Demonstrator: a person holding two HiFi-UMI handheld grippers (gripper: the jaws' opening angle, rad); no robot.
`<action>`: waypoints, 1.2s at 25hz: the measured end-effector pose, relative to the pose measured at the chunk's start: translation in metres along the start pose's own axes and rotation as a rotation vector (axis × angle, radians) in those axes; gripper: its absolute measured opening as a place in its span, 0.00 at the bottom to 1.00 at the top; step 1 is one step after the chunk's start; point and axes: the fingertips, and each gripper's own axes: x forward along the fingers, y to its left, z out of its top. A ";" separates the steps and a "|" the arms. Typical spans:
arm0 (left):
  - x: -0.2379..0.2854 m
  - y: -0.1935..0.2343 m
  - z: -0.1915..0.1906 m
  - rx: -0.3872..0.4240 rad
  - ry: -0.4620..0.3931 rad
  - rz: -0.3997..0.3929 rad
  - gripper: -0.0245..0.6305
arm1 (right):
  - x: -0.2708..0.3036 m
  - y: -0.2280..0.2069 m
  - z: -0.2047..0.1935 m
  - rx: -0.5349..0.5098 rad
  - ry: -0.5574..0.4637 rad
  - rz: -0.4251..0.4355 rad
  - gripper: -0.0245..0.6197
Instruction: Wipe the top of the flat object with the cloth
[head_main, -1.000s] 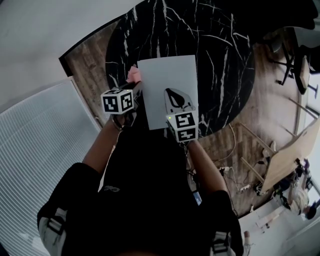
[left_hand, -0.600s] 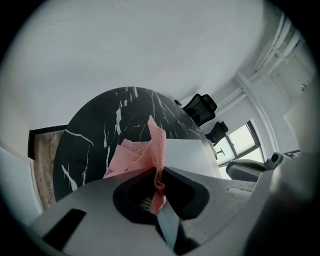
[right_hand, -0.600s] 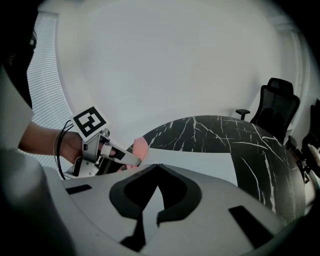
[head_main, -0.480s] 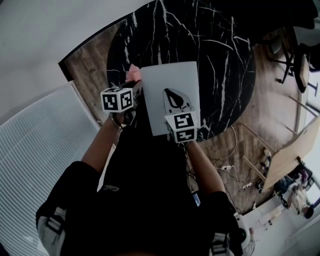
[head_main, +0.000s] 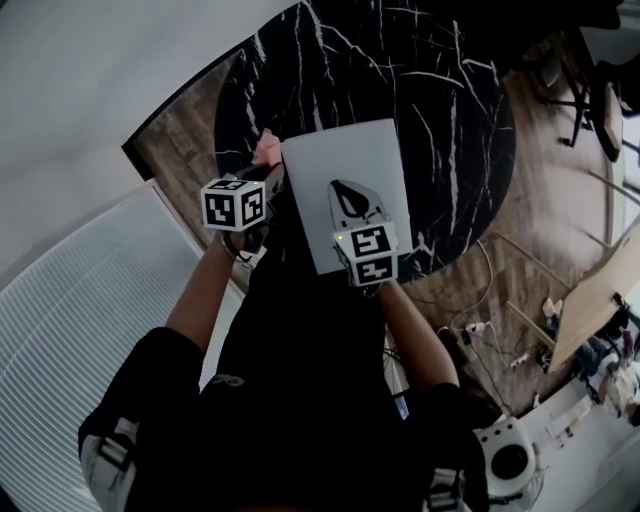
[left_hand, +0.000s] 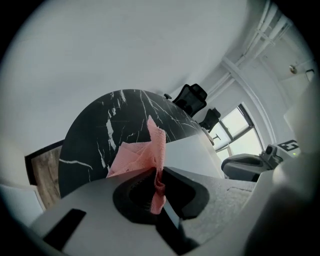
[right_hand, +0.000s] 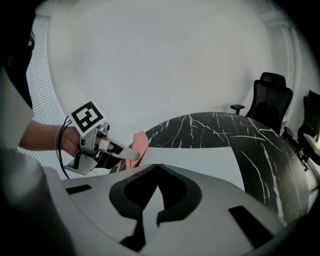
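Your pink cloth (head_main: 266, 150) is at the left edge of the white flat board (head_main: 355, 160), pinched tight in your left tongs (left_hand: 156, 172). Your right tongs (right_hand: 156, 167) are clenched on nothing, over the board's near half. The board lies at the black marble tabletop's (head_main: 420, 90) near edge.

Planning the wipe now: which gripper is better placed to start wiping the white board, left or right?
Left. The left gripper is shut on the pink cloth at the left edge of the white board; the right gripper is shut and empty above the board.
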 end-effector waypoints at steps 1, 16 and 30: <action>-0.002 0.001 0.003 0.039 0.008 -0.008 0.07 | 0.000 0.000 0.000 0.000 -0.005 -0.003 0.03; -0.011 0.006 0.064 0.811 0.274 0.092 0.08 | -0.023 -0.024 -0.006 0.016 -0.110 0.004 0.03; 0.022 -0.023 0.044 0.855 0.463 0.041 0.08 | -0.029 -0.052 -0.026 0.081 -0.129 0.079 0.03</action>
